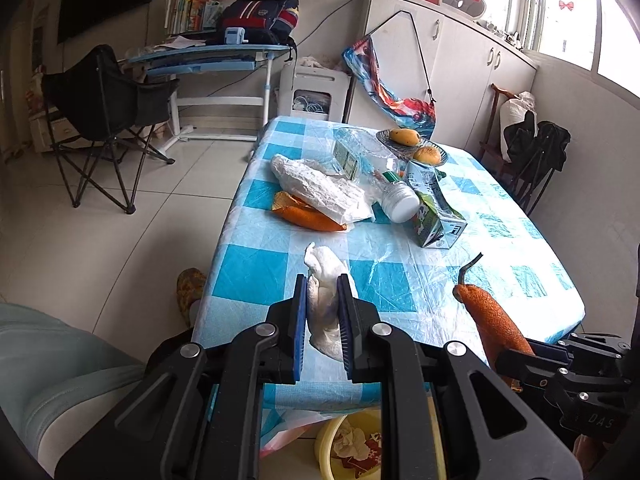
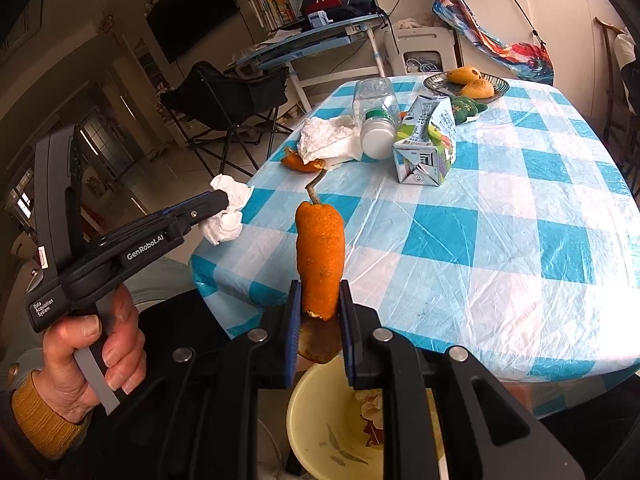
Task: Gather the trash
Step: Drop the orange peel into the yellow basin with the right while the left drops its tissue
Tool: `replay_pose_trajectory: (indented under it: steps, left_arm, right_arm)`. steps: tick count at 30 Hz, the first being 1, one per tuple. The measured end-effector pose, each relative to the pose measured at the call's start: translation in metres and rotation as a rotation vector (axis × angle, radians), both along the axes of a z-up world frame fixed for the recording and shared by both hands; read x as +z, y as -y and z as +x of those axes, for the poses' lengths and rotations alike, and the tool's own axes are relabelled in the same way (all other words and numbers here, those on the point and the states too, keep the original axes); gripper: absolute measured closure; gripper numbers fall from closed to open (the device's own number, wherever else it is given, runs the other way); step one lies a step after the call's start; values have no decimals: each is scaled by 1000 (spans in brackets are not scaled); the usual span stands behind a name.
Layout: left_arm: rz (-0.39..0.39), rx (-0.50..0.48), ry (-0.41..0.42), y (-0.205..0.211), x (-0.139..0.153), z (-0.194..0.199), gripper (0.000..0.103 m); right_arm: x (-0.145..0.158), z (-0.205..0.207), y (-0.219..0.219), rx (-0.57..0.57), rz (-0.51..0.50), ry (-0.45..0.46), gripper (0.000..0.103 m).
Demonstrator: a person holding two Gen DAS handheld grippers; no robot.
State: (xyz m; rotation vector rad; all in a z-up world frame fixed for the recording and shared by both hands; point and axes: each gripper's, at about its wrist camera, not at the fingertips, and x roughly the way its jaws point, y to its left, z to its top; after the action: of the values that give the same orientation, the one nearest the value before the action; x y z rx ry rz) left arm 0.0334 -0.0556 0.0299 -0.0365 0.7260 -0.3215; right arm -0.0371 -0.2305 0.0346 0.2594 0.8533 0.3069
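Note:
My left gripper (image 1: 325, 284) is shut on a crumpled white tissue (image 1: 326, 280), held over the near edge of the checked table (image 1: 400, 280). In the right wrist view the same tissue (image 2: 228, 216) hangs from the left gripper (image 2: 224, 200) at the table's left corner. An orange peel with a dark stem (image 2: 320, 256) stands upright in my right gripper (image 2: 318, 292), which is shut on it; from the left wrist the peel (image 1: 488, 316) shows at the right. A yellow bin (image 2: 332, 420) with scraps sits below the table edge, right under the peel.
On the table lie a white plastic bag over orange peels (image 1: 320, 192), a clear bottle with a white cap (image 1: 396, 200), a milk carton (image 1: 440, 216) and a fruit bowl (image 1: 412, 146). A folding chair (image 1: 104, 120) and a desk stand beyond on the left.

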Motion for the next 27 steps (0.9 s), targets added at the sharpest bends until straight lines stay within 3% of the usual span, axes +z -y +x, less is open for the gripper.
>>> replay_pose_trajectory:
  steps: [10,18,20,22,25,27]
  left_arm:
    - [-13,-54,-1,9,7,-38,88]
    - [26,-137,-42,32,-10,-84,88]
    - [43,-158,-70,38,-20,-94,88]
    - [75,-182,-100,45,-33,-102,88]
    - [127,-205,-160,53,-52,-108,88]
    - [149,-198,-159,52,-53,-111,83]
  right_arm:
    - [-6,-50,-1,32,-43,-42,84]
    - [-26,-79,2,13,-62,-127,83]
    - [-31,-83,6,-2,-57,-148,81]
    - [-30,-85,12,-40,-53,-139,69]
    - [-28,-88,20,-81,-32,-120,65]
    - [-27,-91,24,-95,-15,-106,62]
